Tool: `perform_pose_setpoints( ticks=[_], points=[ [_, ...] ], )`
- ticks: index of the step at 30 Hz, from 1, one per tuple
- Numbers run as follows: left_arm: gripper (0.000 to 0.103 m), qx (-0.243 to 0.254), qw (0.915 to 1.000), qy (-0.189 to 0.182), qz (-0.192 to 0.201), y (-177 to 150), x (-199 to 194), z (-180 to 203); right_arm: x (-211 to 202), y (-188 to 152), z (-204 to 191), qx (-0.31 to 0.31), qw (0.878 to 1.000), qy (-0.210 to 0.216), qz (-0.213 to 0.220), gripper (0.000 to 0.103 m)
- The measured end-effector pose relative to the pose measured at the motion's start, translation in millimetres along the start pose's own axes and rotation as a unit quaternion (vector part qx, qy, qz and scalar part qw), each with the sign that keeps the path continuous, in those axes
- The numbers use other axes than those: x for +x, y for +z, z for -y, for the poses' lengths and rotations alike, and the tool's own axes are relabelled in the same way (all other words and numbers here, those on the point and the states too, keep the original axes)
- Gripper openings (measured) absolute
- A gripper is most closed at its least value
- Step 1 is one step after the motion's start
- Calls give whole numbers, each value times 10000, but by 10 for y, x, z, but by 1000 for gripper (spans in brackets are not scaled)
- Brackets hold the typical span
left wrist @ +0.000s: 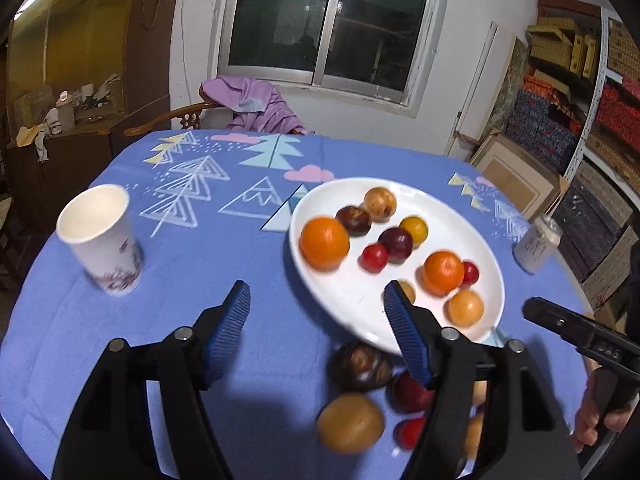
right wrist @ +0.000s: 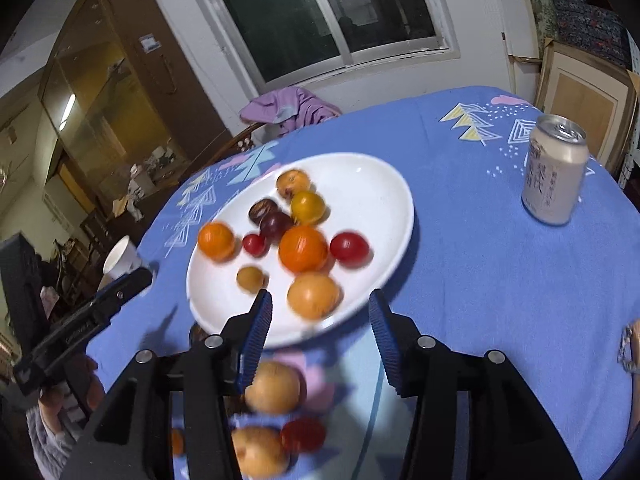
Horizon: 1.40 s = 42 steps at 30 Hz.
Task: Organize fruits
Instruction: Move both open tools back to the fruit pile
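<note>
A white plate (left wrist: 472, 216) (right wrist: 376, 184) on the blue tablecloth holds several fruits: two oranges (left wrist: 324, 243) (right wrist: 303, 249), dark plums, red and yellow small fruits. Several loose fruits lie on the cloth in front of the plate: a dark one (left wrist: 360, 366), a tan one (left wrist: 350, 422), red ones, and tan ones in the right wrist view (right wrist: 273, 386). My left gripper (left wrist: 316, 300) is open and empty above the cloth, its right finger over the plate's near rim. My right gripper (right wrist: 320, 312) is open and empty over the plate's near edge; it shows in the left wrist view (left wrist: 580, 336).
A white paper cup (left wrist: 100, 236) stands at the left of the table. A drink can (right wrist: 554, 170) (left wrist: 536, 248) stands at the right. A chair with purple cloth (left wrist: 252, 100) is behind the table. Shelves with boxes are at the right.
</note>
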State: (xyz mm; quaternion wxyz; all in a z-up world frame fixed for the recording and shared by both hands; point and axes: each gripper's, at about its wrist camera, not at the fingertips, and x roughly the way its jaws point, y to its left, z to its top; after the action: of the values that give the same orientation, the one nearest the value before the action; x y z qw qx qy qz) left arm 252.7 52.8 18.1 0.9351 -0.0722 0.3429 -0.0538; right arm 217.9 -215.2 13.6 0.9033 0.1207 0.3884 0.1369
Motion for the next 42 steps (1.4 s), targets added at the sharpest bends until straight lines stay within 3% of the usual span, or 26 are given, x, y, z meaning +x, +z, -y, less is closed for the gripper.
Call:
perform_pose_setpoints(
  ticks=[4,7,15,24,27,32,38,42],
  points=[
    [71,-78,9999,-5,-133,-212,-116,-96,-192,-275,-2,-67,10000,43,-31,66],
    [79,200,9994,165,-241,-398,-136,-56,-239,-329,7,-76,9999,67,-47,66],
    [79,757,9955,127,-561,-603,-14,128,-202,-277,188,328,9990,196,-230,66],
    [85,1455,9874,460,-415,-704,34,333,-161,-296,205,412,9983,248,-335,66],
    [85,1591,9852,344,-530,-731,69,376,-133,-291,225,445,9981,214,-373,67],
    [85,1608,9839,316,-719,-749,132,370,-134,-286,240,486,9979,212,-379,67],
    [84,1264,9889,340,-705,-703,143,238,-128,-297,239,485,9977,197,-428,68],
    [74,1322,9888,359,-588,-690,117,265,-129,-300,239,478,9977,182,-441,71]
  ],
)
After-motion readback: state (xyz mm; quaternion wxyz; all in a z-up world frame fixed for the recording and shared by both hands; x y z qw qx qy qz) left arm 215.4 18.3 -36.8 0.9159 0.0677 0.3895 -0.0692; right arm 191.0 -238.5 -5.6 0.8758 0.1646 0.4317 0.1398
